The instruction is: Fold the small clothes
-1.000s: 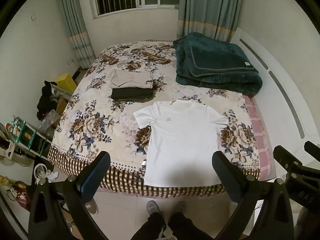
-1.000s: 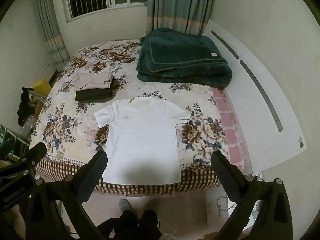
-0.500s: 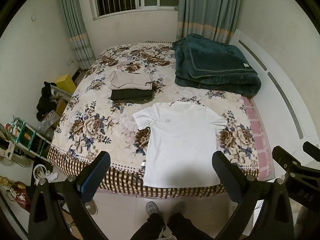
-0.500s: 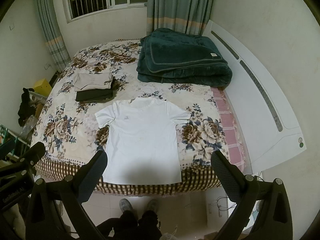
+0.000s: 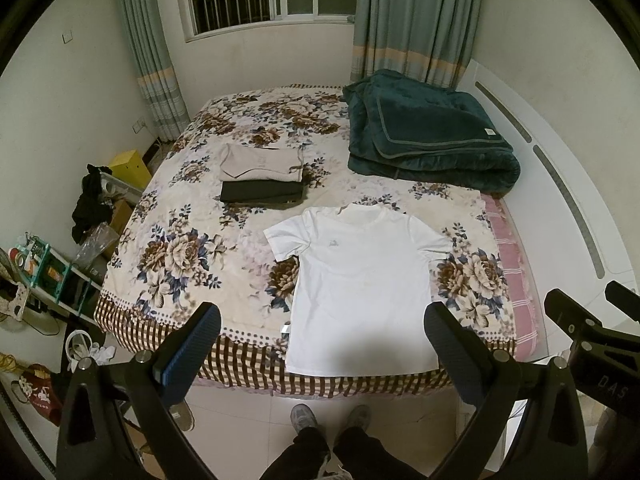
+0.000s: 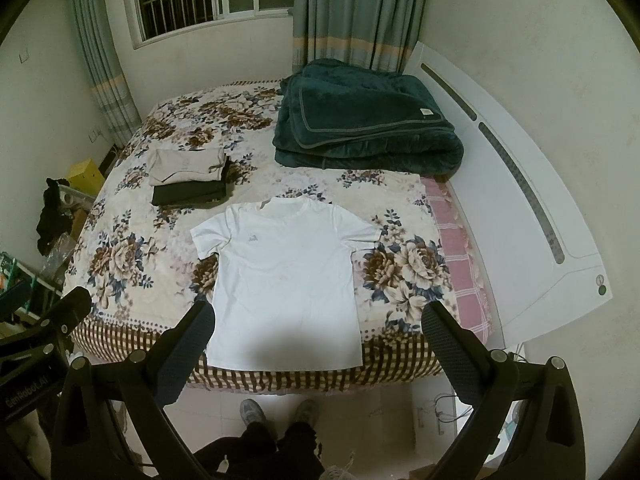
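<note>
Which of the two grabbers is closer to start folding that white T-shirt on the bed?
Neither clearly. Both the left gripper and right gripper hang open above the T-shirt hem, touching nothing. Likely each takes the sleeve on its own side.

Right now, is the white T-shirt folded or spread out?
Spread out: the T-shirt lies flat on the bed, both sleeves out, hem at the near edge.

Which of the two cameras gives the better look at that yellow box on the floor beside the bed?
The left wrist view. There the yellow box shows its top and a side, clear of clutter. In the right wrist view the same box sits nearer the picture's edge, looks smaller, and dark clothes partly crowd it.
</note>
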Demonstrator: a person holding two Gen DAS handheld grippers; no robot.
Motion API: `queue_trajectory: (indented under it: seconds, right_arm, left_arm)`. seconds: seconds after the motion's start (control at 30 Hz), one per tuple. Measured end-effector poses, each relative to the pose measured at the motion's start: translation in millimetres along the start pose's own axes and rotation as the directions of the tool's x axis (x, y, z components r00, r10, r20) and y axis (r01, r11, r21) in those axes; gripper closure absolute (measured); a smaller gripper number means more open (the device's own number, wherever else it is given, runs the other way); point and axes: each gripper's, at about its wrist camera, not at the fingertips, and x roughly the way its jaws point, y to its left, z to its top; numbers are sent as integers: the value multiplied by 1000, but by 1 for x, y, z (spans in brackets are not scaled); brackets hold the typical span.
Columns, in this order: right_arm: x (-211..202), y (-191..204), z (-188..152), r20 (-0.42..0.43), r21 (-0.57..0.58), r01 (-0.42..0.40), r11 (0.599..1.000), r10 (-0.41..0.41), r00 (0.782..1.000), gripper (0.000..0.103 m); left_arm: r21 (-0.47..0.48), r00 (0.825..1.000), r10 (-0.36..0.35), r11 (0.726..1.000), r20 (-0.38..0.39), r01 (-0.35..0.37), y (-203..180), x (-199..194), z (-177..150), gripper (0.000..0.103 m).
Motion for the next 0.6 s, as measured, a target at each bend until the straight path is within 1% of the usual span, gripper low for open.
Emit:
queue_trajectory:
  seconds: [0.6]
  right_arm:
    - [-3, -1, 1, 4, -2, 0, 1000, 0, 1000, 0]
  left_arm:
    - [-2, 1000, -3, 1000, 4, 3, 1, 0, -1, 0]
